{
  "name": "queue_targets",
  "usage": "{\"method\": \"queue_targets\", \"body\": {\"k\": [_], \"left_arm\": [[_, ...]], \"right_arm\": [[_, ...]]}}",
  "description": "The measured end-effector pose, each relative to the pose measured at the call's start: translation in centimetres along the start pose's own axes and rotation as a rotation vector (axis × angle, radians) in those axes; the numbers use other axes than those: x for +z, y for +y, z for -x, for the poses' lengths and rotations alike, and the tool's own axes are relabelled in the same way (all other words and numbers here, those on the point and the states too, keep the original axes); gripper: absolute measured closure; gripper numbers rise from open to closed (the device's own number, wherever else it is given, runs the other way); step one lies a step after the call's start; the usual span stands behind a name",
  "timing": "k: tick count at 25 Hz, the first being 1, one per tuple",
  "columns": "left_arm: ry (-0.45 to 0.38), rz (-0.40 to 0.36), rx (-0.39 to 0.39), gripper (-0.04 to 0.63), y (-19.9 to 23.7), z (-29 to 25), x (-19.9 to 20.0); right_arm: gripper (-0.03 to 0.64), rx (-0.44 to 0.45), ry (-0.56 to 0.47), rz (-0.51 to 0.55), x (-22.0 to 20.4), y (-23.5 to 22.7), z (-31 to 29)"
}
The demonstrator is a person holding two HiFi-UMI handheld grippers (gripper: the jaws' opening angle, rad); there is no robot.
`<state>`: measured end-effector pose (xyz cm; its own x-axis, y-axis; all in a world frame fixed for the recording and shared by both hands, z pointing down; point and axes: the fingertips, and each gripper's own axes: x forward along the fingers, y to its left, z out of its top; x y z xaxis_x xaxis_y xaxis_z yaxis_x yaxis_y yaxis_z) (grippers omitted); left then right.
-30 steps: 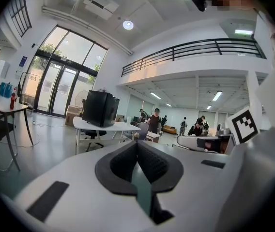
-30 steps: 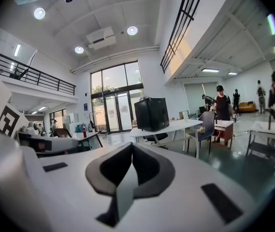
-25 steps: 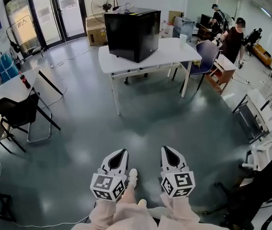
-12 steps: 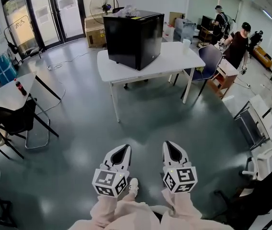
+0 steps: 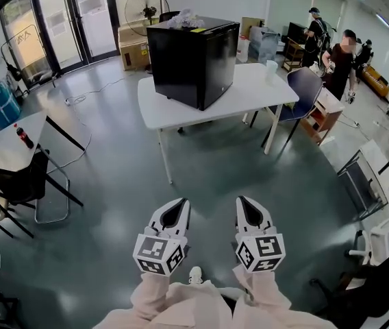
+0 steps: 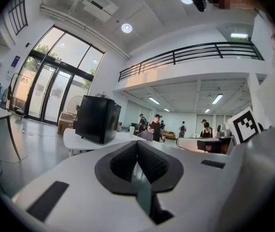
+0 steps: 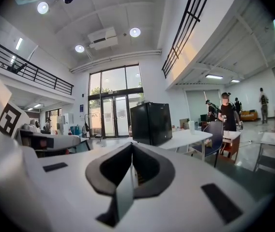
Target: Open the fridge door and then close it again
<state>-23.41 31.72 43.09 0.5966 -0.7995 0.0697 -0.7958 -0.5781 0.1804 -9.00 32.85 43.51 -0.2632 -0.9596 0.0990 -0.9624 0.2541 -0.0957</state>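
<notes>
Head view has both claws low in the frame, side by side above the grey floor [image 5: 201, 177], each pointing toward the black mini fridge [image 5: 191, 53]. The left gripper [image 5: 179, 203] has its jaws pressed together with nothing between them, and its own view confirms this: the dark pads meet along one line at the left gripper [image 6: 137, 145]. The right gripper [image 5: 244, 201] is likewise closed and empty, its pads touching in the right gripper view [image 7: 131, 148].

The fridge stands on the left part of a white table [image 5: 263, 91], well apart from both claws. Its door looks closed, though at this distance the seam is hard to make out. Something pale and crumpled [image 5: 184, 19] lies on the fridge top. A paper cup [image 5: 271, 65] stands near the table's far right corner, and a blue chair [image 5: 304, 88] sits just beside that end. A second white table [image 5: 6, 149] at the left carries a cola bottle [image 5: 20, 136]. Two people [image 5: 338, 53] stand beyond the chair.
</notes>
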Motion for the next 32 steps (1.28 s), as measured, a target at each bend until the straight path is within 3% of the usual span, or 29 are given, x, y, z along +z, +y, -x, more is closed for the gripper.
{"method": "queue_targets", "body": {"k": [11,26,32], "left_arm": [[0.008,0.001,-0.029,0.584,4.6,-6.1,0.7],[0.109,0.042,-0.027,0.584,5.5,-7.6,-3.1],[0.099,0.045,-0.02,0.584,6.4,-10.4,-2.4]], "right_arm": [[0.604,-0.041,0.006,-0.018,-0.2,-2.0,-6.7],[0.604,-0.081,0.086,-0.07,-3.7,-3.9,-7.7],[0.604,-0.066,0.077,-0.07,-2.9,-5.3,-10.3]]}}
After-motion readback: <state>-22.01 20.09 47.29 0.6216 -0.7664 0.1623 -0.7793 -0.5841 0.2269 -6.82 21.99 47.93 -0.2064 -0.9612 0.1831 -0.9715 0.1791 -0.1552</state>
